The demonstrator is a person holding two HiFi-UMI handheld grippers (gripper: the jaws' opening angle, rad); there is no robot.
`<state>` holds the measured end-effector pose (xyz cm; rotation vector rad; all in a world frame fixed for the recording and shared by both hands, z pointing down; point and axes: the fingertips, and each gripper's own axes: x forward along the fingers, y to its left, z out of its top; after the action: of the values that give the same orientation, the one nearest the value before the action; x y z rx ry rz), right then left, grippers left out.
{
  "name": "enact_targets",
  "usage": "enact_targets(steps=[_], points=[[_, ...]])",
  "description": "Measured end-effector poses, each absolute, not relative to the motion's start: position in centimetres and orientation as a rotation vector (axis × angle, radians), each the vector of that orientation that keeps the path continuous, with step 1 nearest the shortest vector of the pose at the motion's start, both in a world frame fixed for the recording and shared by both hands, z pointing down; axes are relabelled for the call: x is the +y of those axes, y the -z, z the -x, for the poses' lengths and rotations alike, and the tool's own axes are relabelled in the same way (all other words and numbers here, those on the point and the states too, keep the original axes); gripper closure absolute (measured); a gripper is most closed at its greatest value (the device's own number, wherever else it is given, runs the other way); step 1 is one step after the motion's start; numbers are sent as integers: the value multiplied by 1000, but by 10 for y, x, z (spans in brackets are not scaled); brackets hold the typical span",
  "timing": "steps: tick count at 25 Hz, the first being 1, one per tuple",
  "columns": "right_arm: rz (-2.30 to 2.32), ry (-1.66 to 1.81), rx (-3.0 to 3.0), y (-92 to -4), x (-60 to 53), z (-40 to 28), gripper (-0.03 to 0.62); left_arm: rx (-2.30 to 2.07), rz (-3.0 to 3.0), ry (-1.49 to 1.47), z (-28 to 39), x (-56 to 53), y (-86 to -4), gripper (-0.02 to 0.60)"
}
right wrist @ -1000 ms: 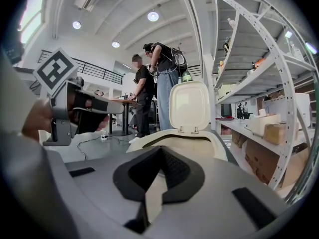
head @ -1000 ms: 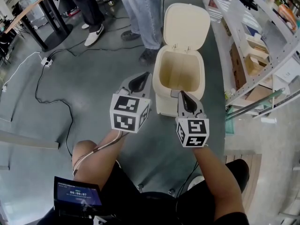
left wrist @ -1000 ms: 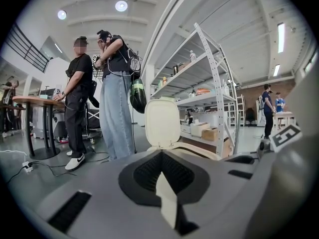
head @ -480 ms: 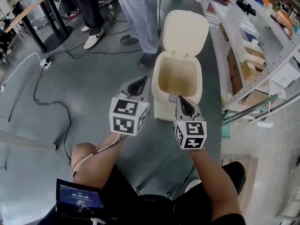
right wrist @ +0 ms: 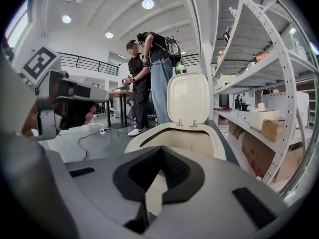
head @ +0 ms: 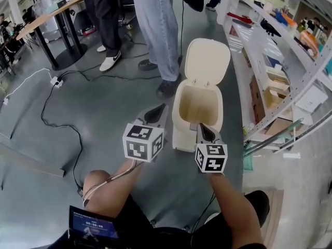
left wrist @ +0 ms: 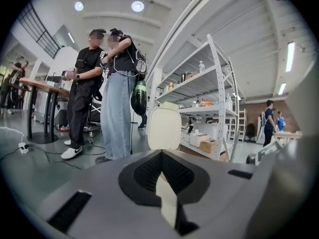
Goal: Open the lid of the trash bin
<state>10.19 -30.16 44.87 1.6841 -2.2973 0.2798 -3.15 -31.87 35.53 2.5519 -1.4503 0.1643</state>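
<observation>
two closed, empty claws: left claw [head: 162, 107], right claw [head: 199, 125], near trash bin [head: 182, 138], lid [head: 208, 59] raised.

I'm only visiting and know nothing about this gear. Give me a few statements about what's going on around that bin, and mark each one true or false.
1. The lid of the trash bin stands open. True.
2. The right gripper is clamped on the lid. False: its jaws are together on nothing, and the lid is at the bin's far side.
3. The left gripper is shut and empty. True.
4. The bin is full of rubbish. False: what shows of its inside is bare.
5. The shelves stand to the left of the bin. False: they are on its right.
6. A person in jeans stands just beyond the bin. True.
</observation>
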Motion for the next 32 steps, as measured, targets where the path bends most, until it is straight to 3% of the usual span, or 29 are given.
enact_targets(steps=[16, 32], points=[[-1777, -163, -2364, -376, -278, -86, 589, -1496, -2552, -118, 61, -276, -329, 584], [-1845, -93, -2440, -299, -164, -85, 589, -1530, -2627, -138, 63, -166, -291, 584]])
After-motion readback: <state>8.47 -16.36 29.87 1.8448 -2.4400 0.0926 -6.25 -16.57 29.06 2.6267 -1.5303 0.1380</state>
